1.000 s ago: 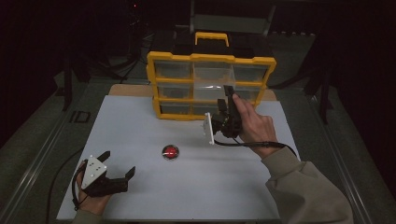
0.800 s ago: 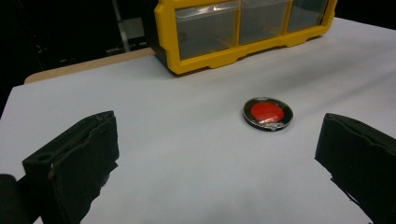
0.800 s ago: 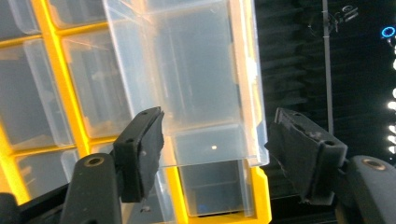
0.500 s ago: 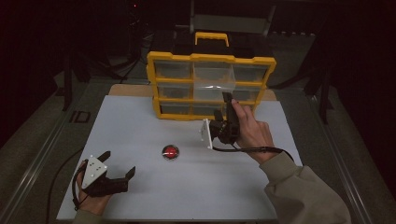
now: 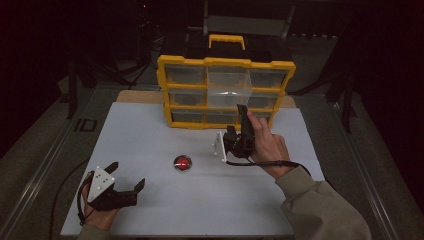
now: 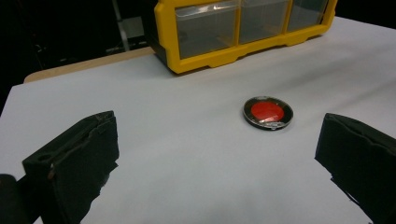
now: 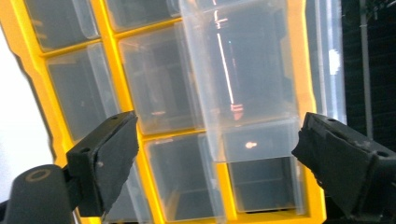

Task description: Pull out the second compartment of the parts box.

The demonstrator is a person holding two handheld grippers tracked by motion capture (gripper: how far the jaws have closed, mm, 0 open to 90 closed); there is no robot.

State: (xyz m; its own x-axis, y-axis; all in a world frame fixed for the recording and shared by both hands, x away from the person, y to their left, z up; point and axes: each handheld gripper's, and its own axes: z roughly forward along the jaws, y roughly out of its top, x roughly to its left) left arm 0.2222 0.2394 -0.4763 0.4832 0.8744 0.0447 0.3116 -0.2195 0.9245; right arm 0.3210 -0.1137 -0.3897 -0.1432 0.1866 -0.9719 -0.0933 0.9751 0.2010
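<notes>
Drawer pulled out of the yellow organizer, right claw let go of it.

Right gripper (image 5: 241, 126) at centre of the high view, just in front of the yellow organizer (image 5: 226, 92), jaws spread wide and just been opening, nothing pinched between them. Clear drawer (image 5: 229, 89) in the top middle slot sticking out toward the camera, looming large in the upper middle of the right gripper view (image 7: 243, 84); looked free of both pads, though hard to be sure through the glare. Left gripper (image 5: 116, 187) parked at lower left of the high view, jaws wide apart over bare white table (image 5: 150, 140). Small round red-centred disc (image 5: 182, 162) lying flat mid-table, well apart from both grippers, right of centre in the left gripper view (image 6: 268, 112).
</notes>
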